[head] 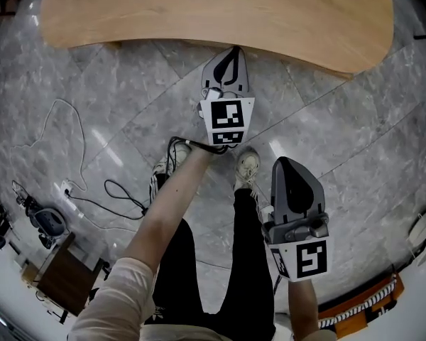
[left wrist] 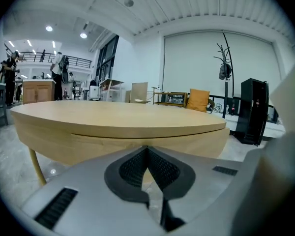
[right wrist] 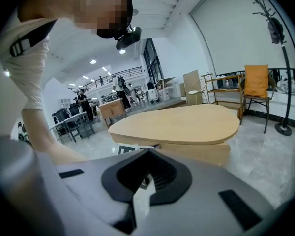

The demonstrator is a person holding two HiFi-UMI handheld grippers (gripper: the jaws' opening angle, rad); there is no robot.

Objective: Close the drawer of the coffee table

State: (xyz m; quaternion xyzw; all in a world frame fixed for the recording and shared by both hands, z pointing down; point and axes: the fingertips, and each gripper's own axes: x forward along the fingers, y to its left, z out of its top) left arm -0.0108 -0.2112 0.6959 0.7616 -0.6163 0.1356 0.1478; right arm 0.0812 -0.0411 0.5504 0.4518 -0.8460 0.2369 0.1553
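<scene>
Pads (left wrist: 132, 168), ribbed and black, are meeting tip to tip on the left claw (left wrist: 147, 150), which is gripping nothing. The right claw (right wrist: 148, 154) is likewise pinching shut on air. Both grey plastic claws are pointing at the coffee table (left wrist: 113, 114), a smooth pale-wood piece with a rounded top. The left gripper view is showing the curved drawer front (left wrist: 88, 144) looking flush beneath that top, close ahead. The head view is showing only the top, with the left claw's tip just beside its edge and the right claw hanging farther back over the glossy grey marble floor (head: 92, 84).
</scene>
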